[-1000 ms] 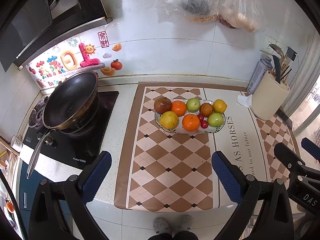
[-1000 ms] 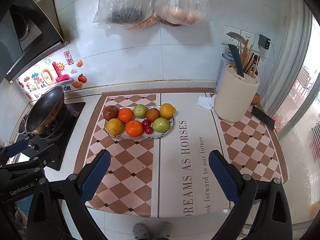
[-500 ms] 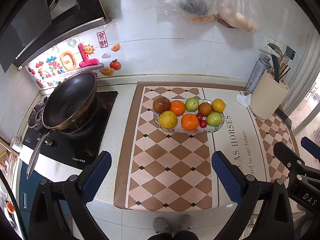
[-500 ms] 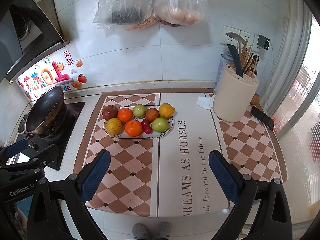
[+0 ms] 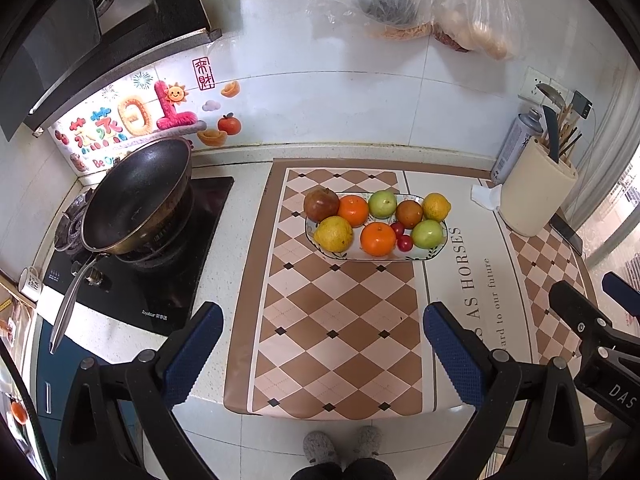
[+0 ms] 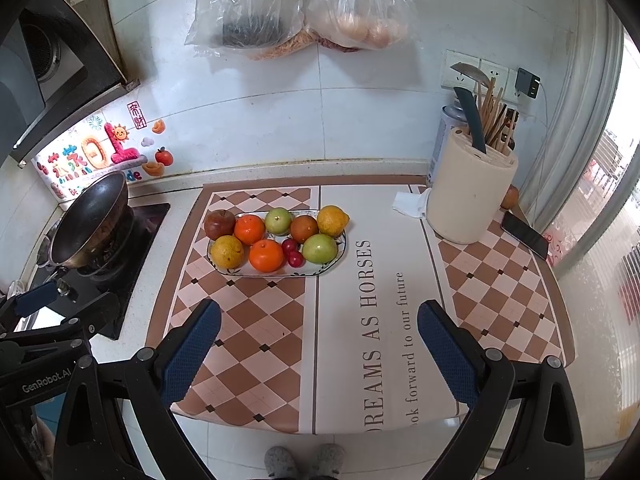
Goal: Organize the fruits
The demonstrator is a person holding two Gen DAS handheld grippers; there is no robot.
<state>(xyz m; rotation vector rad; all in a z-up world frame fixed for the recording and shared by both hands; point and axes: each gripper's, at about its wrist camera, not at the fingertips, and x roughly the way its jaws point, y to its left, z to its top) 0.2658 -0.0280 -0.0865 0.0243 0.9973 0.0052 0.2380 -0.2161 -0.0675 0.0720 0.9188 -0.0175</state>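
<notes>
Both grippers unmoved; fruit plate (image 6: 334, 258) beyond spread jaws.

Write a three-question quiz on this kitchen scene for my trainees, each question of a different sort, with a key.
1. True or false: the left gripper is shut on an orange.
2. Multiple choice: on the plate, the two small red fruits lie between
A. the front orange and the front green fruit
B. the dark red fruit and the wok
C. the lemon and the utensil holder
3. Fill in: the wok sits on the ___, to the left of the patterned mat.

Key
1. False: both the left gripper and the right gripper are open and hold nothing.
2. A
3. stove
</notes>
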